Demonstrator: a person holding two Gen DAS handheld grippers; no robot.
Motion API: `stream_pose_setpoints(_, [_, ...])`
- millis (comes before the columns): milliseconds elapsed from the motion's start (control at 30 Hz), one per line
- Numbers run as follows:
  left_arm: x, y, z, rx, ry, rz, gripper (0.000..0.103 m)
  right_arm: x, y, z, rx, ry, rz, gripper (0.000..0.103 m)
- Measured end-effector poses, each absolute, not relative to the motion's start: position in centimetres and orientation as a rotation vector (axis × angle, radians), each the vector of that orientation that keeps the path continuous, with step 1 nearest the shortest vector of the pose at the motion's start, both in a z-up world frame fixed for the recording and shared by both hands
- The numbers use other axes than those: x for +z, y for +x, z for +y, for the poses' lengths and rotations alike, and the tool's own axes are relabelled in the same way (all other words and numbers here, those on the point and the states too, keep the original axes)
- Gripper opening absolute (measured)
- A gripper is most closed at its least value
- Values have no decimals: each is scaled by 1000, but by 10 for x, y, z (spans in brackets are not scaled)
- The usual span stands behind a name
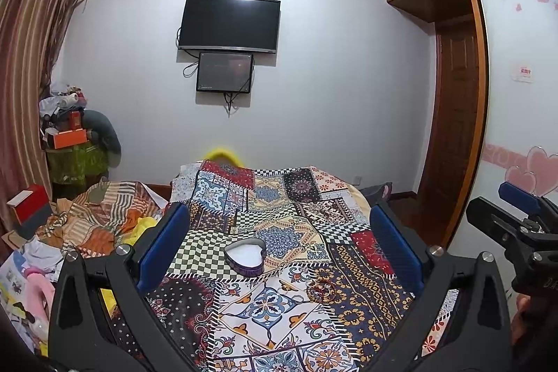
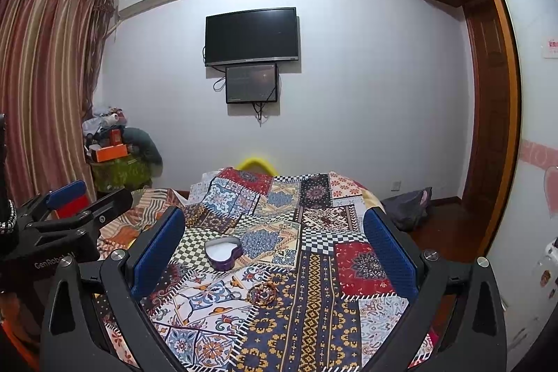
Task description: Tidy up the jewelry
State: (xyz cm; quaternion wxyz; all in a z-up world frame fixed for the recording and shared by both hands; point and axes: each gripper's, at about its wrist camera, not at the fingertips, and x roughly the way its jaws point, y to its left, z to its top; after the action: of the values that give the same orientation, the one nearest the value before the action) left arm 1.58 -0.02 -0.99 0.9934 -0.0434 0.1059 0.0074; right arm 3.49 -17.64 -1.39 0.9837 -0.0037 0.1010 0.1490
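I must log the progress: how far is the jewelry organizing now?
Nothing looks done yet. The heart-shaped box sits open on the patchwork bedspread, and the jewelry pile lies outside it, nearer the cameras. The left gripper and right gripper are open, holding nothing. All the picking and placing remains.

"GenRobot" is partly read in white letters on the left gripper (image 2: 66, 197), seen in the right wrist view.
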Motion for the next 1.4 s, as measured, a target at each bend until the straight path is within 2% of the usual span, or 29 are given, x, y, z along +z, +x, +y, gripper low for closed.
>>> stream_pose_setpoints(667, [-33,56,13,23,-115,291,103,-46,74,-171,280,-25,309,102])
stream_pose_setpoints(1100, [-128,135,37,66,-148,587,103,-128,145,-163,245,-110,592,101])
stream_pose_setpoints(1200, [-150,148,39,57,-159,653,100,-143,155,-163,257,-113,646,101])
stream_pose_setpoints(1267, [-162,156,40,51,-162,694,93,-150,160,-163,271,-112,674,98])
stream_pose_setpoints(1333, [-173,164,39,39,-166,729,89,-156,167,-161,287,-113,696,91])
stream_pose_setpoints(1400, [-183,172,37,22,-166,765,88,-162,176,-160,302,-113,717,86])
